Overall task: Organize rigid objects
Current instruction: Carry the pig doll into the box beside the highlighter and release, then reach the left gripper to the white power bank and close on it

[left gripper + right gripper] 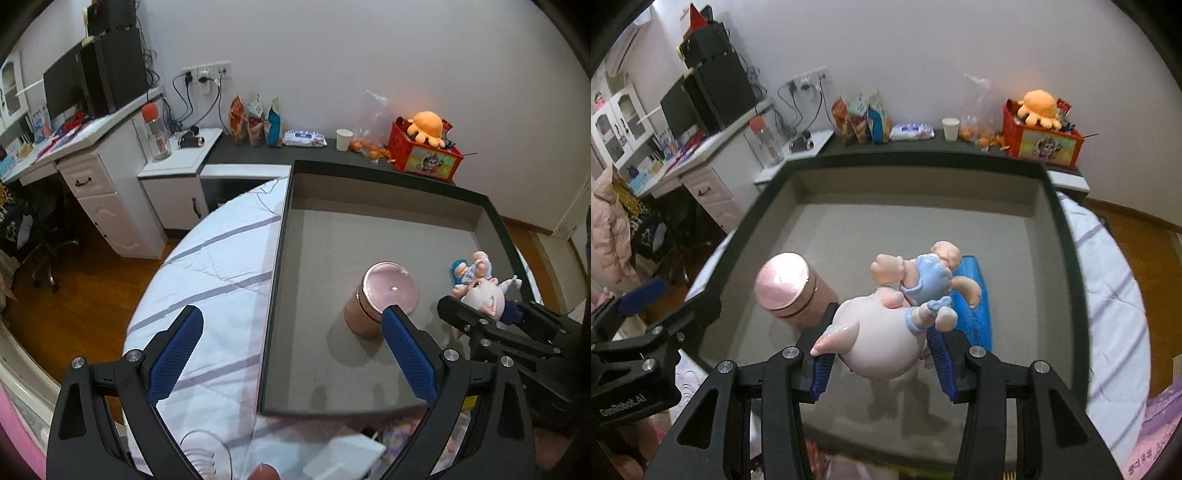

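A doll figure [886,332] with a pale pink head and a light blue outfit hangs over the grey tray [1063,240], with my right gripper [882,332] shut on its head. The left wrist view shows the same doll [480,291] at the tray's right side. A pink lidded jar [384,295] stands upright on the tray floor, also the jar [786,284] left of the doll. A blue flat object [975,295] lies under the doll. My left gripper [291,314] is open and holds nothing, straddling the tray's left wall [280,258].
The tray rests on a bed with a white striped quilt [214,266]. Behind it a dark ledge carries snack bags [255,122], a paper cup [343,139] and a red basket [424,155] with an orange plush. A white desk [92,177] stands at left.
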`<state>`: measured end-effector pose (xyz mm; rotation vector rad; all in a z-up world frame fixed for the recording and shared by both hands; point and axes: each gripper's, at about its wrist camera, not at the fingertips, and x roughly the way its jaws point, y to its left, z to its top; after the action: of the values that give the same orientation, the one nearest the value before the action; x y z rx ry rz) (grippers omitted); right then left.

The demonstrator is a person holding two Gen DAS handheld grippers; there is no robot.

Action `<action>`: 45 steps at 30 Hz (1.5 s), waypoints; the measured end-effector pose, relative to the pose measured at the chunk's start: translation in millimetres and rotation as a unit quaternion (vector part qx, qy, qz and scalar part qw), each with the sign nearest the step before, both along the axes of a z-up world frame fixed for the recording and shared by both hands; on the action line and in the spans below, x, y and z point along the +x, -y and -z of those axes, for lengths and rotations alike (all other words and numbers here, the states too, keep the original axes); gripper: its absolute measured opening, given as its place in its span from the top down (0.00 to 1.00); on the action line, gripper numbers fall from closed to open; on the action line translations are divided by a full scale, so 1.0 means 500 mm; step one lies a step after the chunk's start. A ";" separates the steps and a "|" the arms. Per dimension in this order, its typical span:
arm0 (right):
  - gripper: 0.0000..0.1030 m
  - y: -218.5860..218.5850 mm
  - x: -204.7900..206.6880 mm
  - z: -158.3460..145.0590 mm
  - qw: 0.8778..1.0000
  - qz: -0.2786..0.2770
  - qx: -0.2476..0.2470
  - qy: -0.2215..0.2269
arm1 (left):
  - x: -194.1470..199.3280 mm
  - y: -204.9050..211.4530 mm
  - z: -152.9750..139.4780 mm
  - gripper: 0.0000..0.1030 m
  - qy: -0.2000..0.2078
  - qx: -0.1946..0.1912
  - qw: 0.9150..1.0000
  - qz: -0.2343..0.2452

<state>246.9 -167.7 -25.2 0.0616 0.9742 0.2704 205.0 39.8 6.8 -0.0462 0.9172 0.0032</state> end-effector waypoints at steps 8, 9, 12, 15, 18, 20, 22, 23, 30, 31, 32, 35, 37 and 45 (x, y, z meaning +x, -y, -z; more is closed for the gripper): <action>0.49 -0.002 0.024 0.027 0.999 0.001 -0.029 -0.025 | 0.018 -0.001 0.024 0.04 -0.012 -0.003 1.000 0.000; 0.48 0.001 0.024 0.026 0.999 0.002 -0.027 -0.026 | 0.021 0.000 0.023 0.04 -0.012 -0.003 1.000 0.000; 0.38 0.005 0.019 0.019 0.999 0.005 -0.023 -0.023 | 0.016 0.000 0.020 0.04 -0.009 -0.004 1.000 0.001; 0.24 0.005 0.006 0.007 1.000 0.010 -0.022 -0.013 | 0.003 0.002 0.013 0.04 -0.005 -0.004 1.000 0.003; 0.24 0.003 -0.004 -0.007 1.000 0.012 -0.026 -0.002 | -0.014 0.004 0.000 0.04 0.001 -0.005 1.000 0.005; 0.24 0.004 -0.015 -0.018 1.000 0.013 -0.026 0.004 | -0.028 0.005 -0.009 0.04 0.006 -0.005 1.000 0.006; 0.24 0.008 -0.029 -0.031 0.999 0.017 -0.024 0.013 | -0.045 0.007 -0.018 0.04 0.012 -0.006 1.000 0.009; 0.23 0.011 -0.038 -0.038 0.999 0.019 -0.023 0.017 | -0.054 0.008 -0.022 0.04 0.015 -0.006 1.000 0.010; 0.23 0.042 -0.109 -0.085 0.998 0.039 -0.008 0.049 | -0.123 0.010 -0.033 0.04 0.018 -0.013 1.000 0.022; 0.23 0.047 -0.119 -0.089 0.998 0.041 -0.005 0.051 | -0.136 0.012 -0.032 0.04 0.017 -0.011 1.000 0.023; 0.23 0.054 -0.133 -0.093 0.998 0.046 -0.001 0.053 | -0.145 0.013 -0.030 0.04 0.016 -0.008 1.000 0.024; 0.23 0.071 -0.172 -0.100 0.997 0.058 0.007 0.057 | -0.177 0.022 -0.021 0.04 0.008 -0.001 1.000 0.030; 0.23 0.079 -0.194 -0.099 0.996 0.064 0.012 0.055 | -0.200 0.028 -0.011 0.04 0.002 0.005 0.999 0.034; 0.23 0.101 -0.259 -0.096 0.996 0.073 0.022 0.052 | -0.267 0.047 0.009 0.04 -0.011 0.002 0.999 0.045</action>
<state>117.3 -218.2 22.7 0.1562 0.8555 0.1589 71.5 16.2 2.3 0.0000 0.9407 -0.0783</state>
